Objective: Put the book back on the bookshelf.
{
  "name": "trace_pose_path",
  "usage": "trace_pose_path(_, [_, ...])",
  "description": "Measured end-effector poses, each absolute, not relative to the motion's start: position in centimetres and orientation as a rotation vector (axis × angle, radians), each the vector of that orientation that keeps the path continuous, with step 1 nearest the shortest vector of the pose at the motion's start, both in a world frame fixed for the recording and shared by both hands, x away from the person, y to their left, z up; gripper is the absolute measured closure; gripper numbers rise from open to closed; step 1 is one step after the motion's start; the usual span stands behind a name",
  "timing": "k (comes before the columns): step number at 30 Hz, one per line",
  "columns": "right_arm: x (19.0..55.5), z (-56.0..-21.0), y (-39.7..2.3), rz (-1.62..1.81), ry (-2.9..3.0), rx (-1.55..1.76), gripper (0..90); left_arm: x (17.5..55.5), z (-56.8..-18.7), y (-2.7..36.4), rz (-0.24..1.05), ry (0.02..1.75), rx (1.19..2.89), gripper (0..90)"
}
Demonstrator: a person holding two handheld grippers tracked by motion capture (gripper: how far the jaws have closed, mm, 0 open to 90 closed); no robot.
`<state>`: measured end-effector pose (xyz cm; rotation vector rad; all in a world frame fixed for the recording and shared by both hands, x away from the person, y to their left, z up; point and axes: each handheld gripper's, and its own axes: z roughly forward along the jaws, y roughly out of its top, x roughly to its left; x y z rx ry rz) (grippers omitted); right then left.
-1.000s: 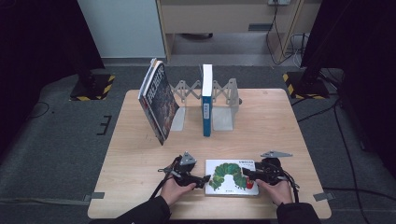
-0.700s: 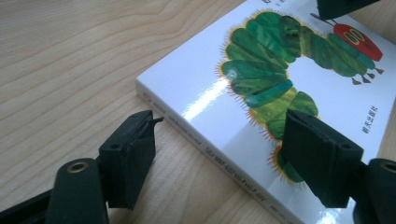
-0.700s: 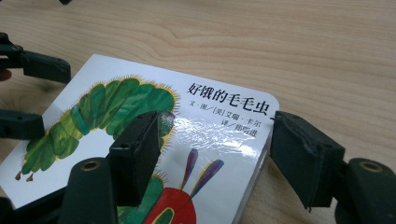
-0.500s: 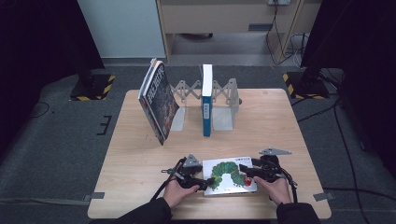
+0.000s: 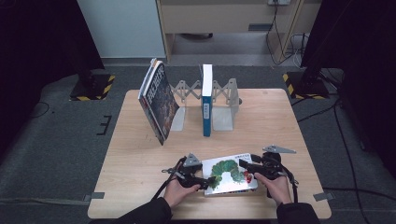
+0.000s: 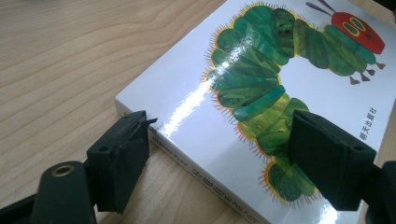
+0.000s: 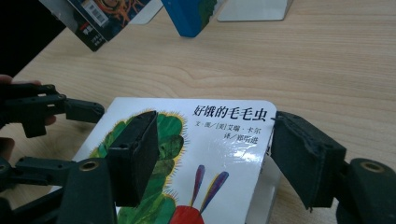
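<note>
- Picture book (image 5: 230,174), flat on the near edge of the table (image 5: 140,186), is bracketed at its two short ends by the grippers, its caterpillar cover facing up.
- At the left gripper (image 5: 207,181) the jaws have just been opening a little; in the left gripper view (image 6: 219,163) they are seen spread, one jaw beside the spine corner and the other above the cover. No pad is seen pressing, so the book is not clamped there.
- At the right gripper (image 5: 244,164) the jaws are parted as well; in the right gripper view (image 7: 210,158) one jaw hangs over the cover and the other sits just off the page edge, and whether that pad touches the edge cannot be told.
- Stiffness is suggested by the thick block of board pages and rounded corners: little bending is expected, and moderate weight for its size.
- The cover is glossy, as the glare shows, so slipping is likely if it is pinched flat across both faces with light pressure.
- A firmer hold is judged to lie across the thickness at a raised edge, near the spine or the opposite short side, once a corner is tipped off the table.
- Farther back, a blue book (image 5: 207,100) is held upright between the metal bookends (image 5: 224,109), and a dark book (image 5: 159,100) is leaned at the left of the rack.
</note>
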<state>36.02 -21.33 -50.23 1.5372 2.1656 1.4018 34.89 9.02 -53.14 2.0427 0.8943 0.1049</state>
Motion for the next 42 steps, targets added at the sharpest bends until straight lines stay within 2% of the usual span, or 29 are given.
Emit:
trace_pose_path(21, [35.4,-50.3,-21.5,1.412,2.187,1.584,29.5,35.1,-53.2,8.8,0.140,0.891,2.043,18.1])
trace_pose_path(36, [36.8,-51.1,-21.3,1.304,2.220,1.583,29.6,35.8,-53.5,8.3,0.175,0.917,2.026,18.6])
trace_pose_path(42, [37.2,-51.7,-21.2,1.245,2.264,1.584,28.0,35.8,-53.4,8.4,0.193,0.906,2.044,21.9])
